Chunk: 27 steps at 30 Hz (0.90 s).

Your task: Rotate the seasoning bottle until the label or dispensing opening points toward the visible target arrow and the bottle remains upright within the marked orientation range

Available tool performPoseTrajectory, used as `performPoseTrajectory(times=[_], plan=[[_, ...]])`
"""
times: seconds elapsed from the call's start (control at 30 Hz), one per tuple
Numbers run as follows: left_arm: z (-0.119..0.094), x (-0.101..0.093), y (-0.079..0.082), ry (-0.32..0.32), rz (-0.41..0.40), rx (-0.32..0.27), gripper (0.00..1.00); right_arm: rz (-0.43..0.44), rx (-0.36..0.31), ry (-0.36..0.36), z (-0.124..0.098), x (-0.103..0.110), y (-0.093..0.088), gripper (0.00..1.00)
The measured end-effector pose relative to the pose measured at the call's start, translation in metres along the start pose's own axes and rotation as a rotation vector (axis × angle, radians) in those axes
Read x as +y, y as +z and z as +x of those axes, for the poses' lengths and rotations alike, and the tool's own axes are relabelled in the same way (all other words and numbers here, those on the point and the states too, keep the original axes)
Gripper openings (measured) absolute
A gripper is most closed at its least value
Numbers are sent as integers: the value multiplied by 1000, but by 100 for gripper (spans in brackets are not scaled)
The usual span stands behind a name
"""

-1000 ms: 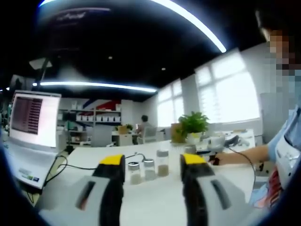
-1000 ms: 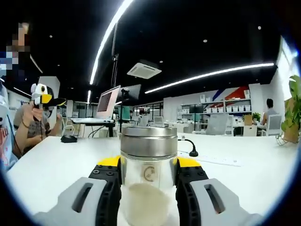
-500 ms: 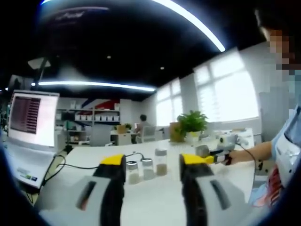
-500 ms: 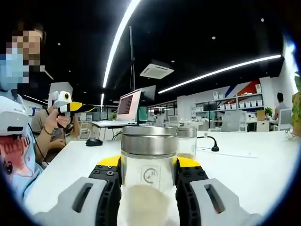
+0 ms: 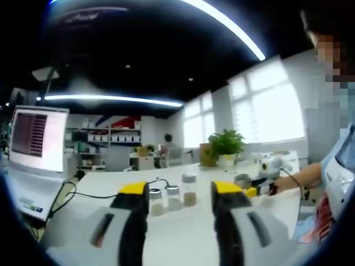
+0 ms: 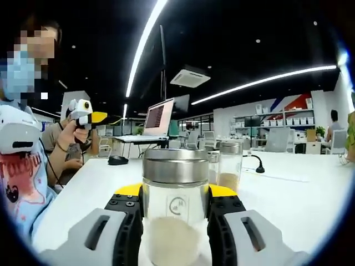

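Bottle: a glass seasoning bottle (image 6: 175, 221) with a metal cap stands upright between the jaws of the right tongs (image 6: 175, 208), at the near middle of the right gripper view; pale powder fills its lower part.
Label: a small round mark (image 6: 176, 205) on the glass faces the camera.
Right tongs: closed onto the bottle, a yellow-tipped jaw pressed against each side of the glass. In the left gripper view they show at the far right over the desk (image 5: 183, 233), held in a person's hand (image 5: 284, 183).
Left tongs: jaws (image 5: 178, 195) stand wide apart with nothing between them, raised above the desk.
Other bottles: three small capped bottles (image 5: 172, 198) stand in a row on the desk, seen in the gap between the left jaws but well beyond them; the right one is the tallest. In the right gripper view, two of them (image 6: 226, 173) rise just behind and right of the held bottle.
Laptop: an open laptop (image 5: 34, 166) sits at the left of the desk, screen lit, with a dark cable (image 5: 89, 195) running from it toward the bottles.
Plant: a green potted plant (image 5: 226, 147) stands at the far edge, right of the bottles.
Mouse: a dark mouse (image 6: 117, 160) lies on the desk at far left in the right gripper view.
Room: an office with long ceiling lights, bright windows and shelves far back.
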<state>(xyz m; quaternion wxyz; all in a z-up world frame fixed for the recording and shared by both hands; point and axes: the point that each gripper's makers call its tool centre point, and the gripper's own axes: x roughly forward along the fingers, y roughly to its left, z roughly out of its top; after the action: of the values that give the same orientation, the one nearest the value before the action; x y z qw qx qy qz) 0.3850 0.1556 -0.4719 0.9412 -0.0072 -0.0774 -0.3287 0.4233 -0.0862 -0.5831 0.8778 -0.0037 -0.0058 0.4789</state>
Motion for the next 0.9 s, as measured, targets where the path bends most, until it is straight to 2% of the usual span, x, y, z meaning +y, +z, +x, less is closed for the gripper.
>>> performPoseTrajectory(times=[0.4, 0.5, 0.53, 0.57, 0.63, 0.67, 0.7, 0.73, 0.77, 0.8, 0.87, 0.9], plan=[[1, -2, -3, -7, -20, 19, 44, 2, 74, -29, -3, 1, -5, 44], [1, -3, -3, -7, -15, 19, 44, 83, 138, -56, -4, -2, -12, 48], [0, -2, -3, -7, -14, 17, 44, 109, 150, -93, -5, -6, -15, 54], [0, -2, -2, -7, -13, 15, 44, 142, 175, -137, -8, -10, -20, 66], [0, -3, -1, -8, -14, 12, 45, 278, 240, -272, -19, -14, -32, 83], [0, -3, -1, -7, -15, 12, 45, 312, 246, -309, -22, -14, -34, 83], [0, -3, -1, -7, -15, 12, 45, 385, 231, -399, -29, -16, -34, 78], [1, -3, -2, -7, -15, 12, 45, 408, 182, -438, -30, -16, -28, 76], [2, -3, -4, -7, -19, 15, 45, 388, 196, -454, -32, -13, -29, 76], [3, -3, -6, -7, -24, 20, 45, 364, 216, -503, -35, -13, -29, 76], [4, -4, -9, -12, -32, 31, 45, 241, 173, -565, -30, -7, -19, 76], [5, -5, -10, -15, -35, 36, 45, 201, 157, -572, -28, -4, -14, 75]])
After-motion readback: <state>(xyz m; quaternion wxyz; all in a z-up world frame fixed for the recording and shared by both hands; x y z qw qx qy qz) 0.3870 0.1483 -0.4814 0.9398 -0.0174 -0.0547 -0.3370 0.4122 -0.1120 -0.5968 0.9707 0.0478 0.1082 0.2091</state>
